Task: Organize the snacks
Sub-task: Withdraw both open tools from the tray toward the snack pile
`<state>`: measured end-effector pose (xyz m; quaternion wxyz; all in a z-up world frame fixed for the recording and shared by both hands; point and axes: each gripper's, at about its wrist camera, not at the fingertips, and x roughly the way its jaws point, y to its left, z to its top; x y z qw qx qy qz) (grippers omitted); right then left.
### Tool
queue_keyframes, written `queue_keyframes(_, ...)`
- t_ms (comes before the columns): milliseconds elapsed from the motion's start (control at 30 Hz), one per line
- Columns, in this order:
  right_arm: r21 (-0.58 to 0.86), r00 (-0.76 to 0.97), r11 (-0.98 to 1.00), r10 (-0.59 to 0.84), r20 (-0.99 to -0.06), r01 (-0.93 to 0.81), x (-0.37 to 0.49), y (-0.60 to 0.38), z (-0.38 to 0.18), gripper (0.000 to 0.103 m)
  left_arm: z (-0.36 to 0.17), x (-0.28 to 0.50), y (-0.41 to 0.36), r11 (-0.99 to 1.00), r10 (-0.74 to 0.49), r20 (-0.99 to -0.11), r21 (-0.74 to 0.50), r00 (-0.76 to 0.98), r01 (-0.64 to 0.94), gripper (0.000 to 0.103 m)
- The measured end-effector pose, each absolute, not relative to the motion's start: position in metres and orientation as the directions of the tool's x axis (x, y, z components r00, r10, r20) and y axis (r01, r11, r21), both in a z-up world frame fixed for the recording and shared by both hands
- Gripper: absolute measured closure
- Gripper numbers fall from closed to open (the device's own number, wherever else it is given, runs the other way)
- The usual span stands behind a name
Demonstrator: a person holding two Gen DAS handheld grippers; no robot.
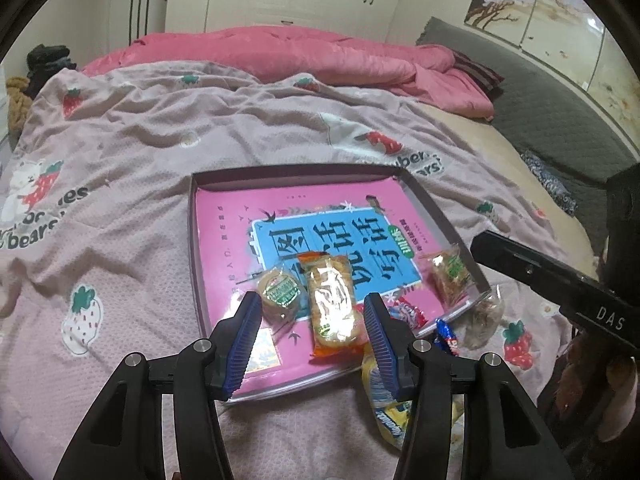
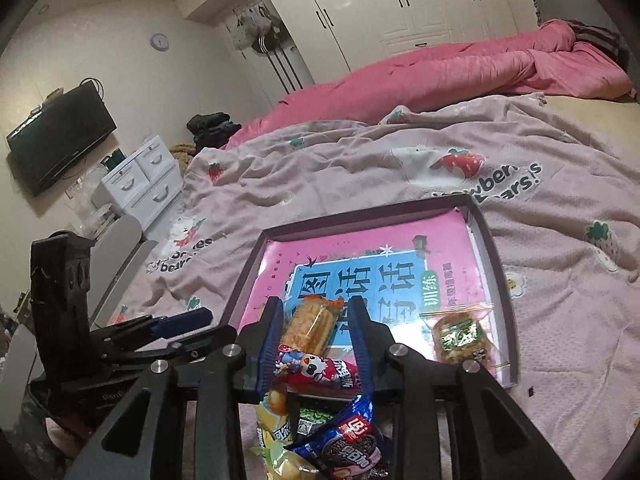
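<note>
A shallow box [image 1: 428, 204] with a pink and blue book in it lies on the bed. In it lie an orange-ended rice cracker pack [image 1: 332, 304], a round biscuit pack [image 1: 280, 292] and a clear snack bag [image 1: 450, 274]. My left gripper [image 1: 310, 316] is open, its fingers on either side of the cracker pack. My right gripper [image 2: 316, 324] is open above the box's near edge, with the cracker pack [image 2: 310, 324] and a red candy pack [image 2: 320, 368] between its fingers. A blue cookie pack [image 2: 344, 444] and a yellow pack [image 2: 272, 420] lie on the blanket below.
The box [image 2: 496, 264] rests on a pink strawberry blanket [image 1: 120, 240]. A folded pink quilt [image 1: 320, 56] lies behind. A dark headboard [image 1: 552, 112] is at the right. White drawers [image 2: 140, 180] and a TV [image 2: 60, 136] stand left of the bed.
</note>
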<state>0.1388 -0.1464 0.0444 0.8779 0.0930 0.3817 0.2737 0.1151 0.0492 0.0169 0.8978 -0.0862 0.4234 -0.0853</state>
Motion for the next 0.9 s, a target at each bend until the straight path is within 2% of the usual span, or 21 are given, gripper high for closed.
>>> queue_keyframes(67,0.362,0.567,0.837,0.546,-0.617,-0.411,0.136,-0.149,0.049,0.068,0.022,0.113,0.052,0.97,-0.223,-0.738,-0.231,0.637,0.073,0.039)
queue_keyframes(200,0.35,0.594,0.845,0.533,-0.603,-0.404,0.131,-0.157,0.058,0.066,0.03,0.107,0.056,0.97,-0.22,-0.722,-0.235,0.656,0.066,0.039)
queue_keyframes(433,0.326,0.651,0.863,0.506,-0.567,-0.386,0.122,-0.179,0.081,0.055,0.051,0.093,0.058,0.968,-0.225,-0.691,-0.241,0.687,0.075,0.038)
queue_keyframes(900,0.268,0.701,0.897,0.443,-0.559,-0.353,0.103,-0.203,0.096,0.055,0.065,0.077,0.054,0.974,-0.209,-0.683,-0.212,0.699,0.084,0.036)
